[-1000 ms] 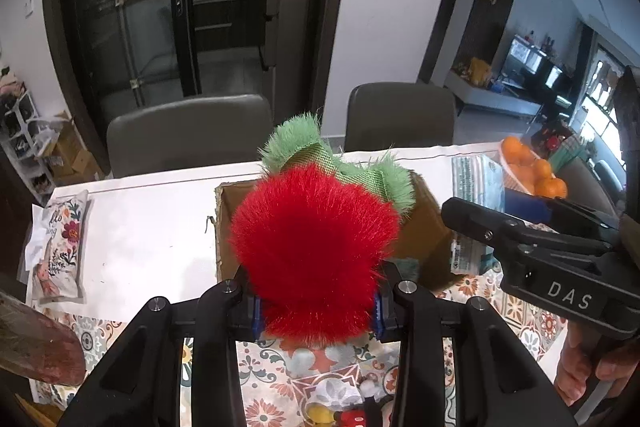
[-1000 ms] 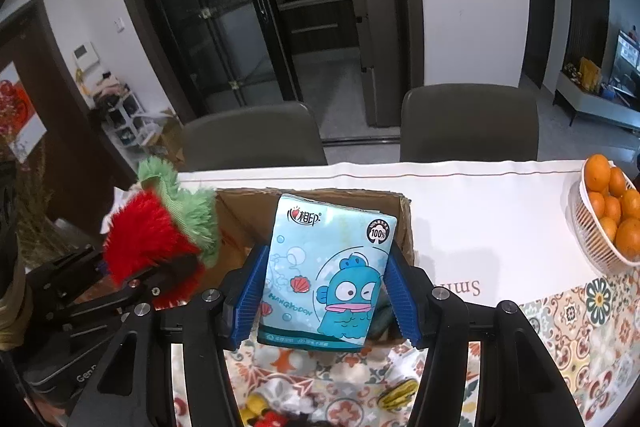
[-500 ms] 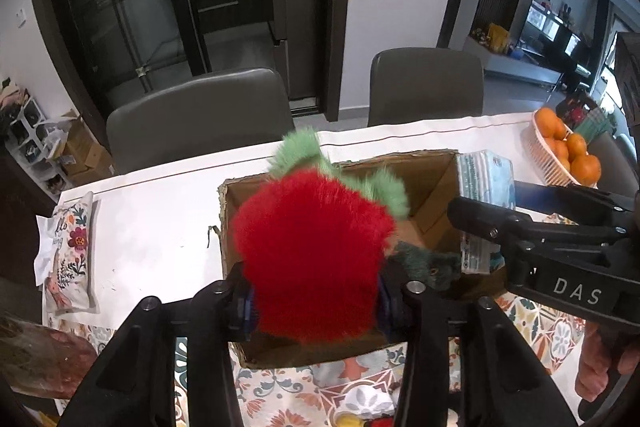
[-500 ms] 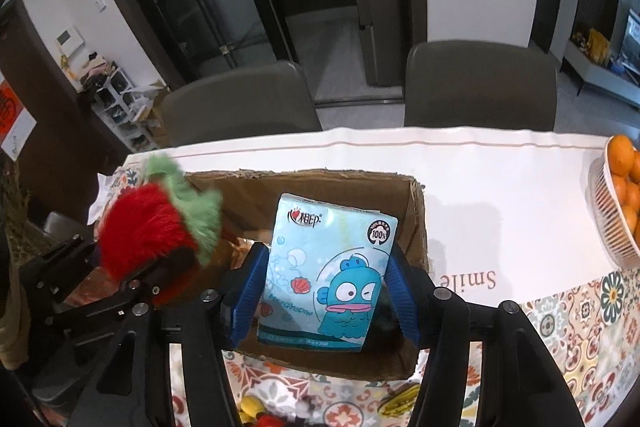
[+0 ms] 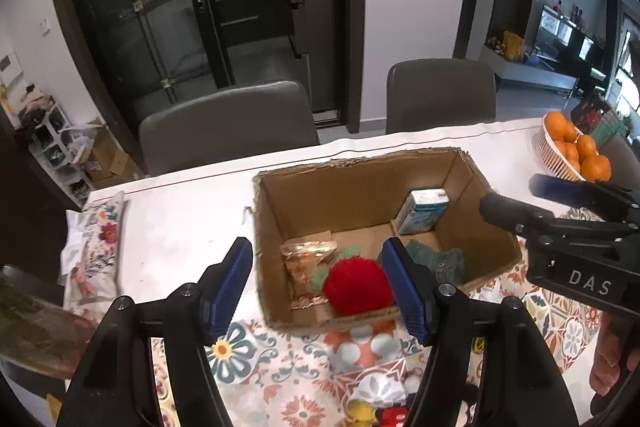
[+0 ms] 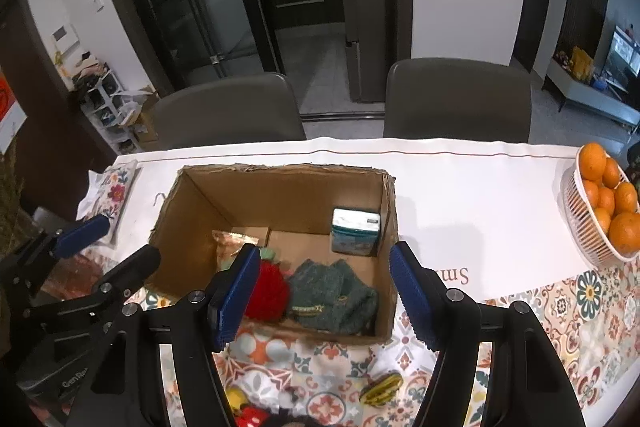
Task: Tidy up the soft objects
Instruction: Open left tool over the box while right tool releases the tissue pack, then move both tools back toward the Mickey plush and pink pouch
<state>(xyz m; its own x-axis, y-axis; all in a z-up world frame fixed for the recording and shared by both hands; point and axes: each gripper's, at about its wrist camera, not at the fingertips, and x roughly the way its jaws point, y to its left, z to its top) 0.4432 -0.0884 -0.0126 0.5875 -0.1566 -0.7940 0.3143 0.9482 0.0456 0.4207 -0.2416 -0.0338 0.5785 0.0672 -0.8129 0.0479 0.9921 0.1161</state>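
An open cardboard box (image 5: 360, 173) (image 6: 280, 183) stands on the table. In it lie a red and green plush strawberry (image 5: 357, 287) (image 6: 267, 290), a blue tissue pack (image 5: 423, 211) (image 6: 355, 230), a dark green knitted item (image 6: 332, 293) (image 5: 436, 261) and a gold foil packet (image 5: 306, 254) (image 6: 236, 241). My left gripper (image 5: 318, 283) is open and empty above the box's near left side. My right gripper (image 6: 322, 293) is open and empty above the box's near right side.
A basket of oranges (image 6: 606, 205) (image 5: 576, 151) stands at the table's right edge. A floral pouch (image 5: 98, 247) (image 6: 114, 193) lies at the left. Small toys (image 6: 380, 391) lie on the patterned cloth near me. Two grey chairs (image 6: 456, 99) stand behind the table.
Both grippers have opened and pulled back from the box. The plush strawberry and the tissue pack have dropped from them into the box.
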